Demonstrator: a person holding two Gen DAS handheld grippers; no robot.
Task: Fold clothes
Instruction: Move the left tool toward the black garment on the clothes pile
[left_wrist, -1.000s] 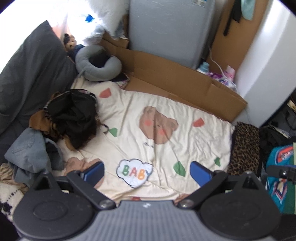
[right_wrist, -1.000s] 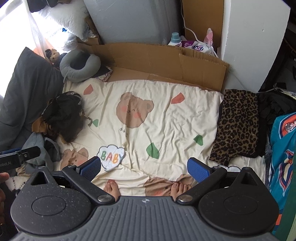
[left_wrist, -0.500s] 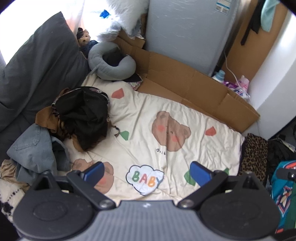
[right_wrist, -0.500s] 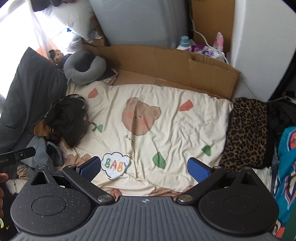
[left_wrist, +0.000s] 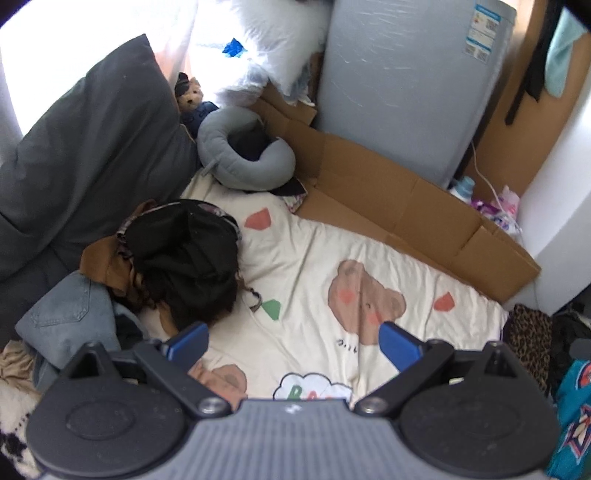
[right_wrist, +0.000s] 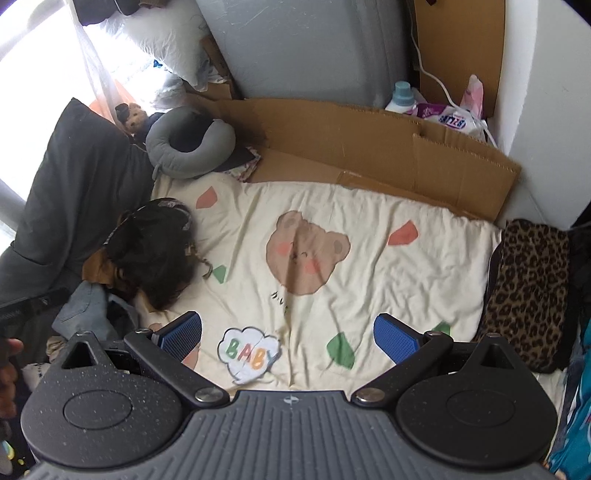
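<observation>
A heap of unfolded clothes lies at the left of a cream bear-print blanket (left_wrist: 314, 258): a black garment (left_wrist: 184, 254) on top, brown cloth under it, and blue denim (left_wrist: 62, 317) at the near left. The heap also shows in the right wrist view (right_wrist: 147, 254). A folded leopard-print garment (right_wrist: 528, 288) lies at the blanket's right edge. My left gripper (left_wrist: 293, 341) is open and empty, above the blanket just right of the heap. My right gripper (right_wrist: 288, 334) is open and empty over the blanket's near middle.
A dark grey pillow (left_wrist: 85, 162) and a grey neck pillow (left_wrist: 243, 151) sit at the far left. Flattened cardboard (right_wrist: 351, 147) and a grey appliance (left_wrist: 399, 74) stand behind the blanket. A teal printed cloth (left_wrist: 576, 406) is at the right.
Both grippers have moved forward and left over the blanket, the left one closer to the clothes heap. Both jaws stay open. The feet seen earlier under the right gripper are out of view.
</observation>
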